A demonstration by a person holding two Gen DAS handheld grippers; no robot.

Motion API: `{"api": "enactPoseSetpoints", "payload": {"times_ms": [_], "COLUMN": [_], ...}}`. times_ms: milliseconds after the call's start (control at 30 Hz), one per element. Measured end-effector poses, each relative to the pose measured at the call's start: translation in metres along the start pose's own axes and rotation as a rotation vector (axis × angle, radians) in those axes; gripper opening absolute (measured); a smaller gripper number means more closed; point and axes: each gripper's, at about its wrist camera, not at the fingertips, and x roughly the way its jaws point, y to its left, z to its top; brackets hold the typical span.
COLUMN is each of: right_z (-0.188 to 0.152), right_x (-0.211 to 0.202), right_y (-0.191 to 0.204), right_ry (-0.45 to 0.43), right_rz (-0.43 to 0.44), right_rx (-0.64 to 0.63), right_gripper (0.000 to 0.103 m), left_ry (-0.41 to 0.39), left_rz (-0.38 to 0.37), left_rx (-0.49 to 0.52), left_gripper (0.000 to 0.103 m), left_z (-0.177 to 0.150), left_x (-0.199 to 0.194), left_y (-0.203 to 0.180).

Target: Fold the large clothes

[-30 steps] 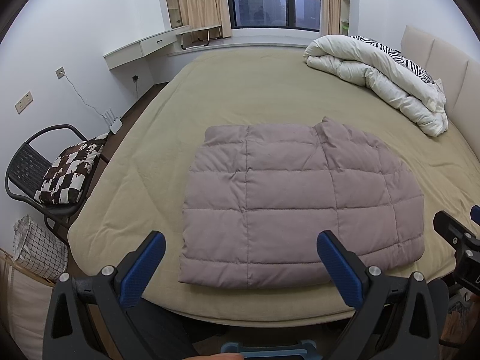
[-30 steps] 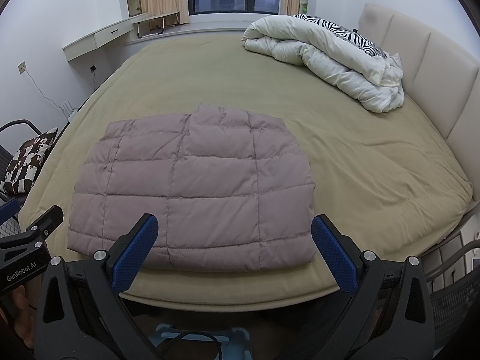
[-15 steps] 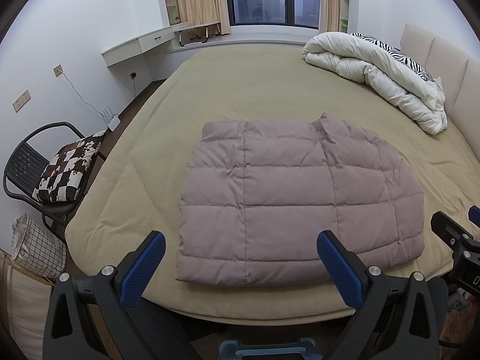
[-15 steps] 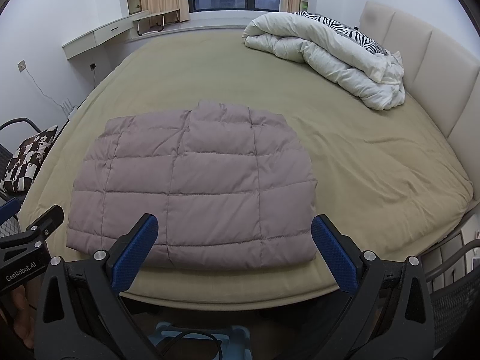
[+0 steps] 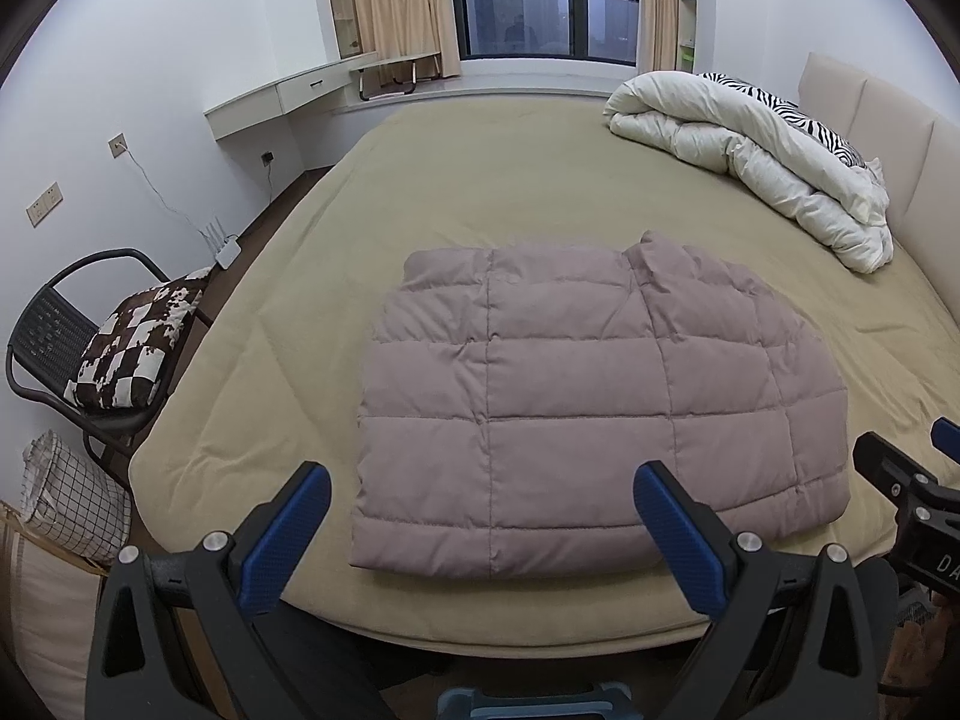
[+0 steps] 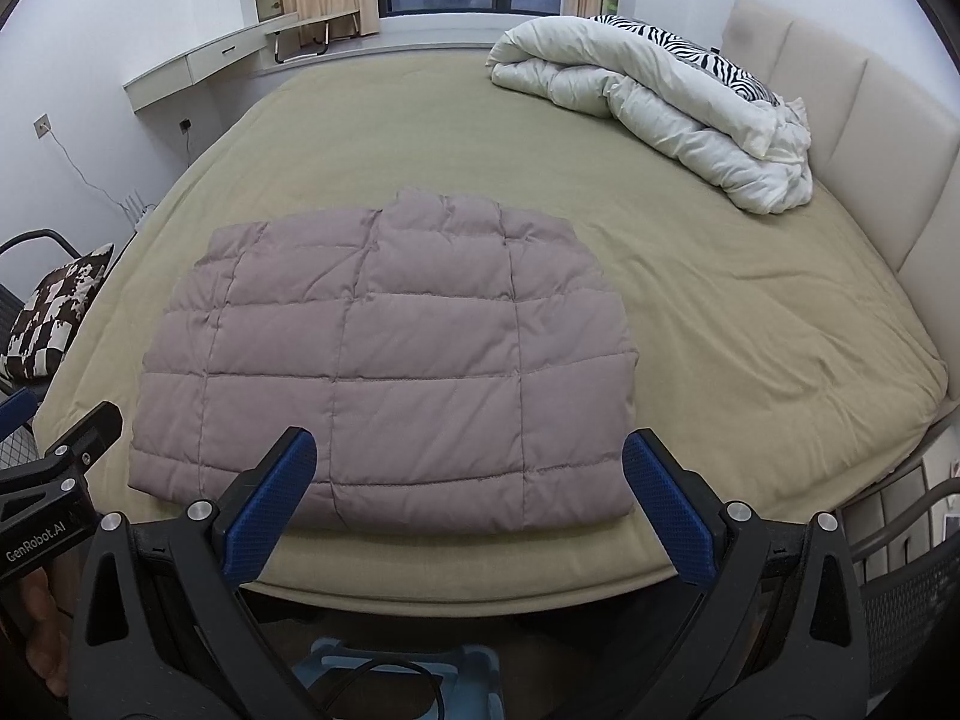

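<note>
A mauve quilted puffer jacket (image 5: 588,408) (image 6: 390,372) lies folded into a compact rectangle near the front edge of the bed, collar pointing away. My left gripper (image 5: 480,516) hovers open in front of the bed edge, nothing between its blue pads, short of the jacket's near hem. My right gripper (image 6: 468,492) is likewise open and empty, just in front of the jacket's near hem. Each gripper shows at the edge of the other's view.
The olive bedspread (image 5: 540,180) (image 6: 750,312) covers a large bed. A white duvet with a zebra pillow (image 5: 756,144) (image 6: 654,96) is bunched at the far right by the headboard. A black chair with a patterned cushion (image 5: 120,342) and a checked basket (image 5: 66,492) stand left.
Both grippers have drawn back and risen a little from the bed, so the folded jacket sits slightly farther off. The jacket itself has not moved.
</note>
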Motion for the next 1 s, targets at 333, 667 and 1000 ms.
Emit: {"api": "enactPoseSetpoints", "payload": {"times_ms": [333, 667, 1000], "right_z": [-0.0007, -0.0023, -0.0026], "right_x": [0.0027, 0.0045, 0.0058], "right_y": [0.0004, 0.0001, 0.0010], "right_ry": [0.007, 0.012, 0.014], "right_rz": [0.002, 0.003, 0.004], "right_rx": [-0.002, 0.004, 0.005], "right_gripper": [0.103, 0.103, 0.103], "left_ry": [0.003, 0.019, 0.026], "left_rz": [-0.016, -0.016, -0.008], "left_rx": [0.042, 0.025, 0.003], "left_gripper": [0.101, 0.101, 0.101], "left_z": [0.0046, 0.0035, 0.0024], "left_x": [-0.0011, 0.0002, 0.0019], "left_y": [-0.0050, -0.0053, -0.0022]}}
